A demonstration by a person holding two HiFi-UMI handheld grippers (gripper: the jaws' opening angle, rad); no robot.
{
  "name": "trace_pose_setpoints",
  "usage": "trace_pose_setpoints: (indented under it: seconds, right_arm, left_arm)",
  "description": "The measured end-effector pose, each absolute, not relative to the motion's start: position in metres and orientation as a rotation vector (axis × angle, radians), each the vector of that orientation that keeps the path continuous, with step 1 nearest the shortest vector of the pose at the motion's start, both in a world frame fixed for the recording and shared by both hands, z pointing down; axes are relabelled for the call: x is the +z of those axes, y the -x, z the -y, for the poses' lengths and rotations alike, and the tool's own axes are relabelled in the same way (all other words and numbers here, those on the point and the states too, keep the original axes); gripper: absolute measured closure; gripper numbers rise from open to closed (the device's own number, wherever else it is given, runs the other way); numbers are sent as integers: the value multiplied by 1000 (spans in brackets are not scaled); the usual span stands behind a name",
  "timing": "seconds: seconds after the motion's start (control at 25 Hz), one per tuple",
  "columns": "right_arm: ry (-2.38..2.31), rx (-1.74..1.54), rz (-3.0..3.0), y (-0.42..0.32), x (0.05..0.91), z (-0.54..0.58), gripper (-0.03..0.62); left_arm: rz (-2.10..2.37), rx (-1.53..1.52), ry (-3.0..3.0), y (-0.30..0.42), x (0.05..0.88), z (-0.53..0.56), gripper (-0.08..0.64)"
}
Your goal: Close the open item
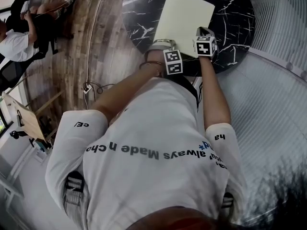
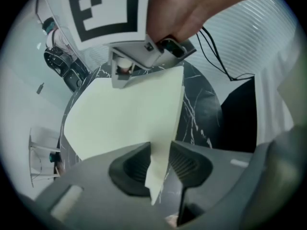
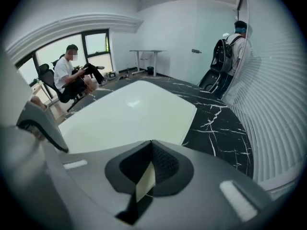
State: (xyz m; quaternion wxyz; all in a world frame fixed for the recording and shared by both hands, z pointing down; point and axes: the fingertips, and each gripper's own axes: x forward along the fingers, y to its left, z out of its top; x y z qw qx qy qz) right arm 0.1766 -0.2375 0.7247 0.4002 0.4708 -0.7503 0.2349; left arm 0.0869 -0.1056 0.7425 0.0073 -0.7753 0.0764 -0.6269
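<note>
Left hand-held gripper [image 2: 158,164]: jaws partly closed, with the near corner of the folder [image 1: 184,20] pinched between the pads.
Right hand-held gripper [image 3: 148,171]: jaws nearly together, nipping a small corner of the same folder's near edge.
Folder, position: on the round black marbled bench [image 1: 235,13], towards the person's side, with both hand-held grippers on its near edge. In the right gripper view its top face lies almost flat.
Folder, state: pale and plain. It looks close to shut, though whether the cover is fully down cannot be told.
Handling (judged): light, thin and bendy. It creases if pulled by one corner, and it probably slides easily on the polished top.
Where to hold (judged): the free edge of the cover, near a corner, with a shallow bite. Lower it and do not drop it.
Surroundings: wood floor [image 1: 103,42] beside the bench and a seated person [image 3: 69,78] well away.
</note>
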Motion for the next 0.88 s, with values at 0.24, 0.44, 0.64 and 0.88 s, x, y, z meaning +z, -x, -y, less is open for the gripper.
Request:
trace_pose_setpoints:
  seconds: [0.24,0.44,0.64,0.88]
  right_arm:
    - [-1214,587,1969,-177,736,232,592]
    - [-1162,623,1909,-185,732,231,592]
    - [-1151,623,1934,-186,737,230,591]
    - [-1256,754,1991,-195,722,227,591]
  left_arm:
    - [-232,-1962,2461,-85,742,106,443]
    - [-215,-1959,2437,-85,742,106,440]
    - [-235,-1955,2427,-85,740,106,430]
    - [-283,-1927,2462,-83,730,94,400]
